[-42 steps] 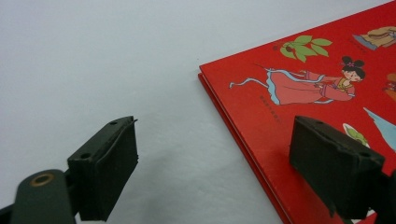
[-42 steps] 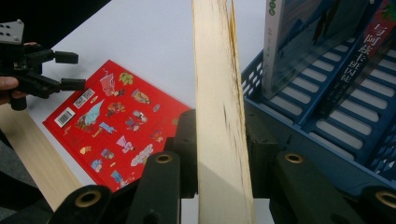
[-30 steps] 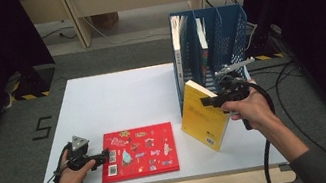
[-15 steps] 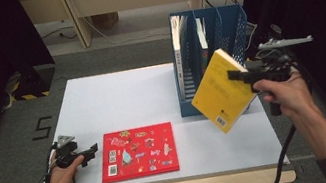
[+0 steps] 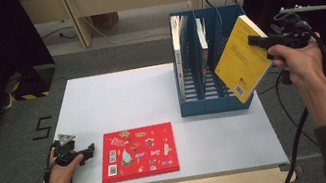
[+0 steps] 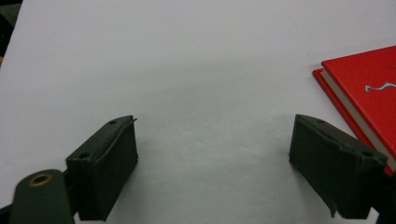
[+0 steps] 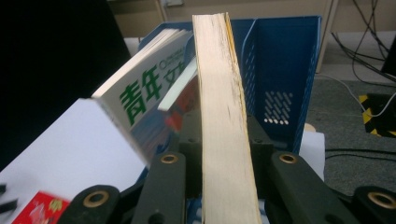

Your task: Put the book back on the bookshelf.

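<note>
A yellow book hangs tilted in the air in front of the right slot of the blue file rack, and my right gripper is shut on its upper edge. In the right gripper view the book's page edge stands between the jaws, with the rack behind it. A red book lies flat near the table's front edge. My left gripper rests on the table just left of it, open, with nothing between its fingers. The red book's corner lies beside the right jaw.
The rack's left slots hold a white book with green print and a thinner one. The white table is bare between rack and red book. Cables trail on the floor at the right.
My right hand has lifted the yellow book up and to the right, from table level beside the rack to rack-top height. My left hand has slid a little left, away from the red book.
</note>
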`<state>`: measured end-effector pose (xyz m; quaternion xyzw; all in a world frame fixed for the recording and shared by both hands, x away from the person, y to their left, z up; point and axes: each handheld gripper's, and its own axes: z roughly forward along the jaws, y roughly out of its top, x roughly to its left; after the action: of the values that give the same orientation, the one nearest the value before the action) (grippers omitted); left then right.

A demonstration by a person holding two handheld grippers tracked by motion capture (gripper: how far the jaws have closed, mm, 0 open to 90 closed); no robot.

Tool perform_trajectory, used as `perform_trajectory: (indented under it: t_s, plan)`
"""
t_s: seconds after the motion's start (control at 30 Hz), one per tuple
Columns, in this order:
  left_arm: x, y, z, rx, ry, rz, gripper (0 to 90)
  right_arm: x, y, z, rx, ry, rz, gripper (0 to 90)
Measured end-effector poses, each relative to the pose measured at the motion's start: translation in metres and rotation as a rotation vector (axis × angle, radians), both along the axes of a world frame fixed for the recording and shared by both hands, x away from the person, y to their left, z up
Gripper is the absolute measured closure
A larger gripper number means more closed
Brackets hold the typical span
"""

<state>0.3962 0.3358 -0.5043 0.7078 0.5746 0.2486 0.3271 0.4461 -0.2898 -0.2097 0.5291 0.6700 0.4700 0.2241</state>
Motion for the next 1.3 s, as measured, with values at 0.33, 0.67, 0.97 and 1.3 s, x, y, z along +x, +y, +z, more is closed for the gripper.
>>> perform_trajectory:
  t_s: [0.33,0.67,0.97,1.3]
  plan:
    - [0.0,-0.001,0.0,0.003,-0.004,0.0,14.1,0.053,0.028,-0.011,0.013,0.01,-0.063,75.0]
    - [0.0,-0.001,0.0,0.003,-0.004,0.0,14.1,0.095,0.048,-0.026,0.029,0.019,-0.145,74.6]
    - [-0.001,-0.001,0.0,0.003,-0.006,0.0,14.1,0.123,0.067,-0.041,0.011,0.042,-0.174,74.3]
    - [-0.001,-0.001,0.0,0.005,-0.008,0.001,14.2,0.146,0.072,-0.06,0.018,0.063,-0.201,74.0]
